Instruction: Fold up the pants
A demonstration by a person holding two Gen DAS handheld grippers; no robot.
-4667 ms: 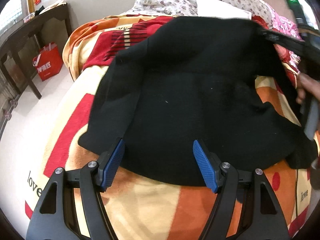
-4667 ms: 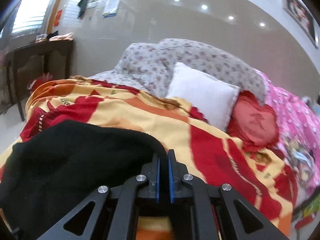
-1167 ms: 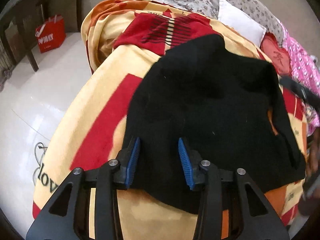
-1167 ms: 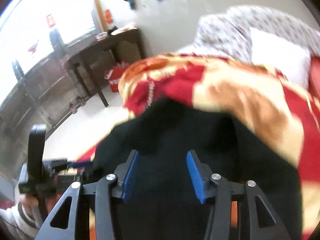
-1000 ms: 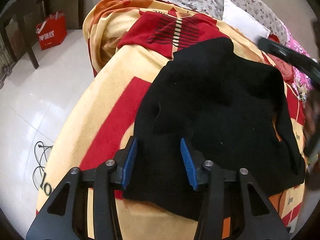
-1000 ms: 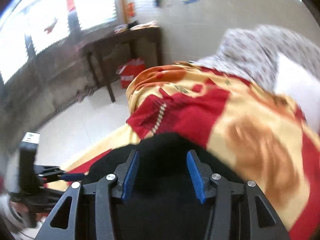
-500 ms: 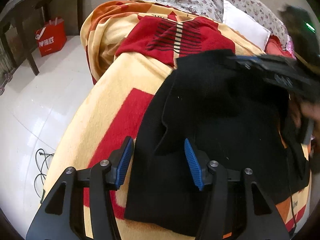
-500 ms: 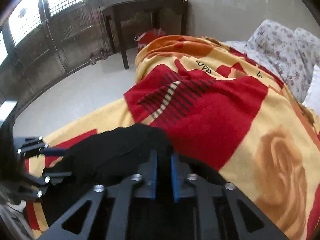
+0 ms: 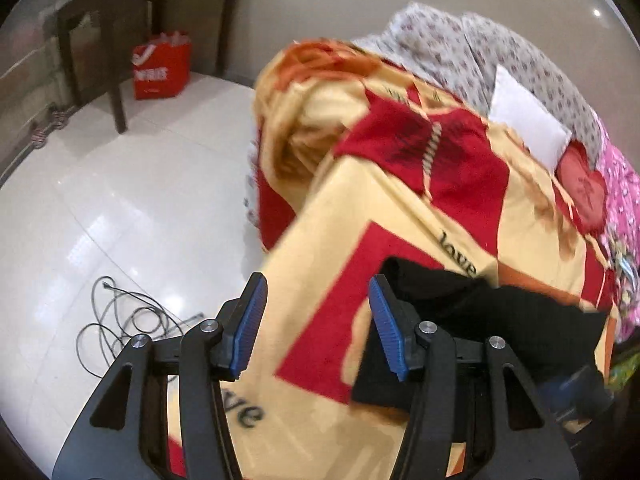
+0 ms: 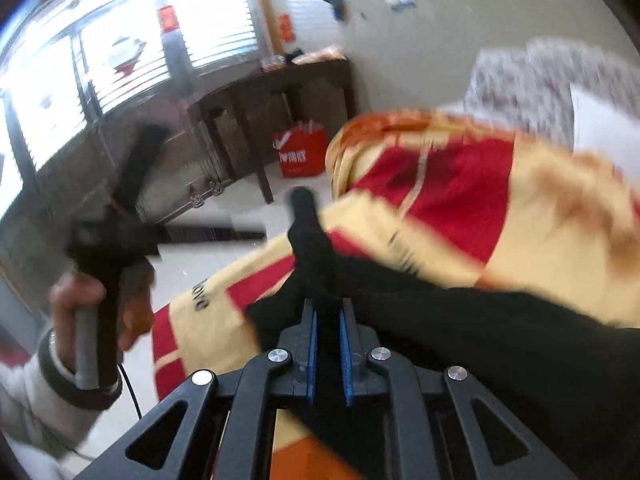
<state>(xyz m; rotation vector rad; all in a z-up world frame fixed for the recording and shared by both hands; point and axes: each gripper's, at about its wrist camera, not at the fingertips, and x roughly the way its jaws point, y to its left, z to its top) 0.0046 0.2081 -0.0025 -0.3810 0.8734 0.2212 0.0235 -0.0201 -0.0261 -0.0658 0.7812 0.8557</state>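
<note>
The black pants (image 9: 500,320) lie bunched on the red and yellow blanket (image 9: 400,200) near the bed's front corner. My left gripper (image 9: 316,320) is open over bare blanket just left of the pants, with nothing between its blue pads. My right gripper (image 10: 329,344) is shut on a fold of the pants (image 10: 500,340), and a tuft of black cloth sticks up past the pads. In the right wrist view a hand (image 10: 80,292) holds the blurred left gripper's body at the left. Both views are blurred by motion.
The bed's left edge drops to a white tiled floor with a loose cable (image 9: 120,320). A dark wooden table (image 9: 140,8) and a red bag (image 9: 160,66) stand by the wall. A white pillow (image 9: 524,120) and floral pillows (image 9: 460,48) lie at the head.
My right gripper shut on the pants' far edge and pulled it toward the near corner, doubling the cloth over. My left gripper opened wider and moved left off the pants.
</note>
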